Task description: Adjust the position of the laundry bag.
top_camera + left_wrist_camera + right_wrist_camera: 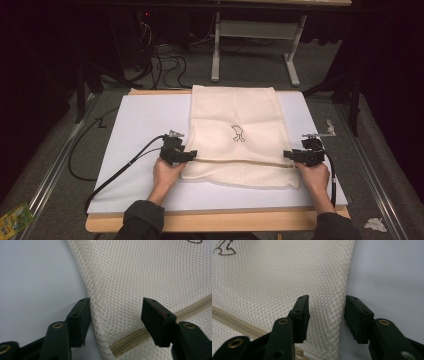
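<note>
Cream mesh bag (pixel 234 135): flat on the white board (pixel 140 120) that covers the desk (pixel 105 224), long axis running away from the person, zipper (pixel 235 161) across the near end, small dark emblem (pixel 238 133) near the middle.

Step in hand, as judged: taking hold of the two side edges at the zipper line, probably ahead of a fold or a lift. Grip not yet made.

Left gripper (pixel 191 154): at the bag's left edge, level with the zipper. Fingers (pixel 79 320) apart, straddling the rounded corner of the mesh, no pad pressing.

Right gripper (pixel 286 154): at the right edge, same line. Fingers (pixel 301 317) apart, side seam between them, a gap showing on the outer side.

Next move calls for: closing both pairs together on the seams, deep enough to catch both mesh layers; keeping clear of the zipper teeth; equal height on both sides to avoid skew.

High view: whole layout, both hands (pixel 167 172), symmetry of approach, trailing cables (pixel 120 172). Finger gap hard to read there.

Left gripper view: mesh weave, the zipper's end (pixel 130 340), bag corner between the pads.

Right gripper view: side seam (pixel 340 315) between the pads, bare board (pixel 392 277) beyond, part of the emblem (pixel 224 250).
</note>
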The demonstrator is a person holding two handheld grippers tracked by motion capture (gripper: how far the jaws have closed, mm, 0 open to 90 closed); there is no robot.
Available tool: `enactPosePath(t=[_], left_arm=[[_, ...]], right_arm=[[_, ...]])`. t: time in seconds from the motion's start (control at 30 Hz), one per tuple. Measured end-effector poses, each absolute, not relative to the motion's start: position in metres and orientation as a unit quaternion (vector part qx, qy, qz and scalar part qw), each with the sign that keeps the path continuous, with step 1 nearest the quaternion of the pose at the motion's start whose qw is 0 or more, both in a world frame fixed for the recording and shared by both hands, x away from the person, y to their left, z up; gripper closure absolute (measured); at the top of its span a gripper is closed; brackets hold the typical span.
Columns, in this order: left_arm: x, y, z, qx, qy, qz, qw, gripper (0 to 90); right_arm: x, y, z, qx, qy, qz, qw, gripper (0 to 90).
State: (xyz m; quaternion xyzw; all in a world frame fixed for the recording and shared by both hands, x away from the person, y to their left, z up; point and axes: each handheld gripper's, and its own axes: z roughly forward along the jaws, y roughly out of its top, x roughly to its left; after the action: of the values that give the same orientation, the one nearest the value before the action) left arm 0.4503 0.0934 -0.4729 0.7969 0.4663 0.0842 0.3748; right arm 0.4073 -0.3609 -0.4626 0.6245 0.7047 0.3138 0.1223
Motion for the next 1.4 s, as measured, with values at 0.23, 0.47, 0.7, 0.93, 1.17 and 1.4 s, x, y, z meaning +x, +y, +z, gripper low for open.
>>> enactPosePath(t=[0.23,0.47,0.7,0.93,1.17,1.4], left_arm=[[0.449,0.094,-0.474,0.804,0.449,0.116,0.371,79.2],[0.448,0.098,-0.471,0.807,0.438,0.121,0.377,87.7],[0.443,0.115,-0.46,0.81,0.429,0.142,0.374,87.9],[0.433,0.144,-0.459,0.8,0.449,0.153,0.366,87.9],[0.431,0.164,-0.46,0.793,0.468,0.155,0.357,87.9],[0.425,0.186,-0.461,0.784,0.487,0.159,0.349,87.8]], right_arm=[[0.406,-0.357,-0.462,0.608,0.72,0.306,0.132,78.9],[0.406,-0.355,-0.461,0.597,0.723,0.32,0.131,86.0],[0.407,-0.346,-0.46,0.586,0.728,0.335,0.117,86.8],[0.405,-0.321,-0.461,0.559,0.748,0.342,0.103,86.8],[0.409,-0.299,-0.461,0.547,0.757,0.344,0.097,86.9],[0.412,-0.278,-0.464,0.531,0.765,0.354,0.085,86.9]])
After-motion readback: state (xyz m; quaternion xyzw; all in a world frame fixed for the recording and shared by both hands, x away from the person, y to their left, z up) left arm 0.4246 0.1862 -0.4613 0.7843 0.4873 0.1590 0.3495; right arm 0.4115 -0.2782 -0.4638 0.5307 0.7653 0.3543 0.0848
